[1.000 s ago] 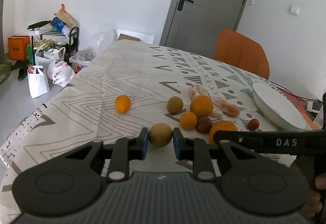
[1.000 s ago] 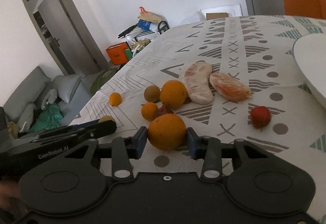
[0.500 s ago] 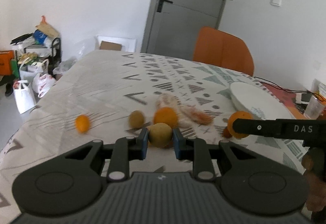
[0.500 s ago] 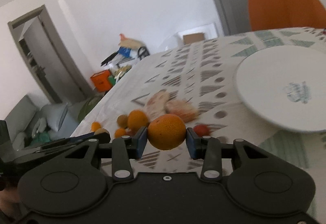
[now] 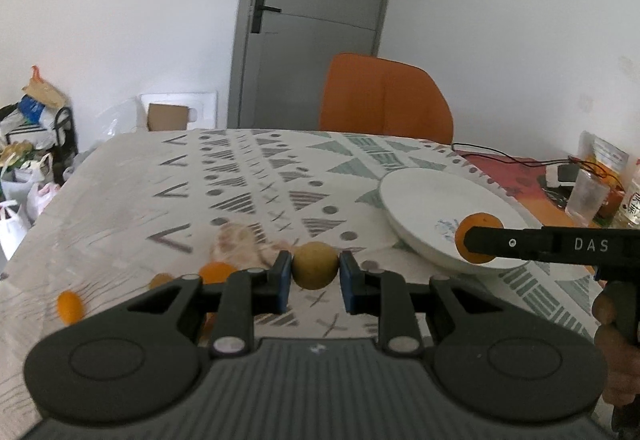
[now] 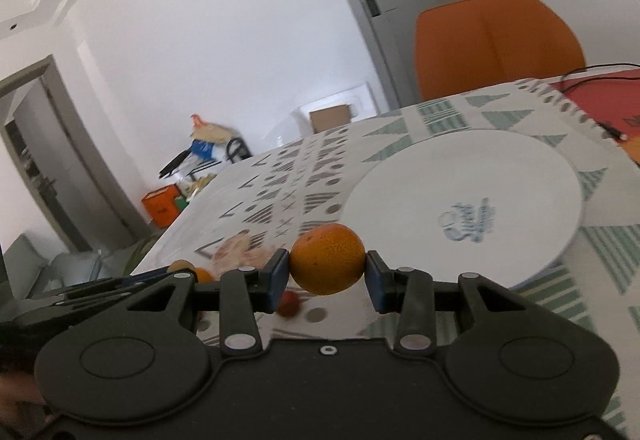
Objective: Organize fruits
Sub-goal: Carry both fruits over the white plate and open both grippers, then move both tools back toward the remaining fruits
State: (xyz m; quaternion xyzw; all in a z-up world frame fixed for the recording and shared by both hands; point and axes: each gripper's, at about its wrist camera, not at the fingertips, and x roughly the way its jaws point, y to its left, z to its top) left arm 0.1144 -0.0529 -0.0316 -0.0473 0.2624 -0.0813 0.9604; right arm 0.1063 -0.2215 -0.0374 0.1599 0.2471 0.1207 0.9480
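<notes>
The left gripper (image 5: 314,272) pinches a small brownish-green fruit (image 5: 314,265) between its pads; the right gripper (image 6: 327,267) pinches an orange (image 6: 327,258); the white plate (image 6: 520,152) lies just ahead; both fruits look firm, round, likely slippery, so grip across the middle.
</notes>
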